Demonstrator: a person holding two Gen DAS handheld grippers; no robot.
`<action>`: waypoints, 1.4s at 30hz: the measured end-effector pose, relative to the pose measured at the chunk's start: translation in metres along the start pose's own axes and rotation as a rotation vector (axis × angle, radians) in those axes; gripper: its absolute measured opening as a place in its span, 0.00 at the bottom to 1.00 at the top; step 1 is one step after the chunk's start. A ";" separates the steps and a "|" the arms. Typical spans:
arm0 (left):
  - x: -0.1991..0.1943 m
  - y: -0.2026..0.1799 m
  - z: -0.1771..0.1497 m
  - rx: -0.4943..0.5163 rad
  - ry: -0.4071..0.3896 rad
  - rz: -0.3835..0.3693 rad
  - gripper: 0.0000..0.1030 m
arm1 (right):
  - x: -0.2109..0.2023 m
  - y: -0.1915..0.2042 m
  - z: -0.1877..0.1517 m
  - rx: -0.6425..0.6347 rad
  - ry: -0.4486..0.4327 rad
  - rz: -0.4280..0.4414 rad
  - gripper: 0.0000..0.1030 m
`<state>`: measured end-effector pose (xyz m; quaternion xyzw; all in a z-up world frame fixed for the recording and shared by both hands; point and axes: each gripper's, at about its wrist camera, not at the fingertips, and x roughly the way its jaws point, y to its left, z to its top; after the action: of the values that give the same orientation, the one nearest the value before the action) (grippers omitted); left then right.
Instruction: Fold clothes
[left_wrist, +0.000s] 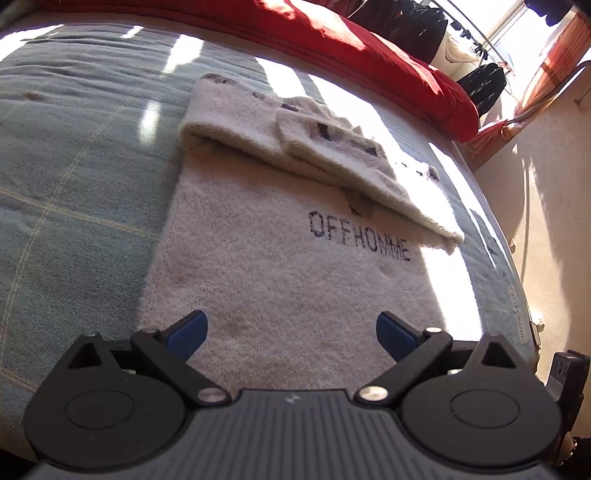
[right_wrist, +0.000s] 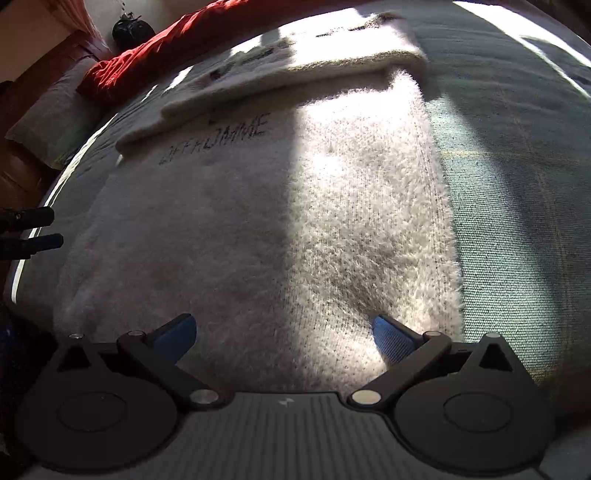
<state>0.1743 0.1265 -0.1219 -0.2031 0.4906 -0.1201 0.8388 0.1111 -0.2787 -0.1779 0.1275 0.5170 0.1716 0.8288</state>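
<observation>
Lying centre frame on the green blanket (left_wrist: 74, 177), the cream sweater (left_wrist: 280, 280) has sleeves folded across its top. Left gripper (left_wrist: 291, 334) and right gripper (right_wrist: 282, 336): jaws spread, empty.

A pale green checked bedspread (left_wrist: 74, 177) covers the bed, crossed by bands of sunlight. A red duvet (left_wrist: 369, 48) lies bunched along the bed's far edge, with a grey-green pillow (right_wrist: 51, 118) at its far corner in the right wrist view. Beyond the bed, dark garments (left_wrist: 484, 85) hang on a drying rack by an orange curtain (left_wrist: 565, 48) at the sunlit window.
</observation>
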 end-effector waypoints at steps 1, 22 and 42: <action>0.007 0.003 0.002 -0.015 0.019 0.004 0.95 | 0.000 0.000 0.000 -0.004 0.001 -0.001 1.00; -0.003 -0.069 -0.068 0.418 0.072 0.046 0.95 | -0.003 -0.010 0.000 0.058 -0.018 0.043 1.00; -0.004 -0.069 -0.057 0.412 0.160 0.086 0.95 | -0.003 -0.017 0.001 0.100 -0.032 0.077 1.00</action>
<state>0.1229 0.0541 -0.1123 0.0038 0.5291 -0.1977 0.8252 0.1133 -0.2951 -0.1818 0.1913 0.5063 0.1754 0.8224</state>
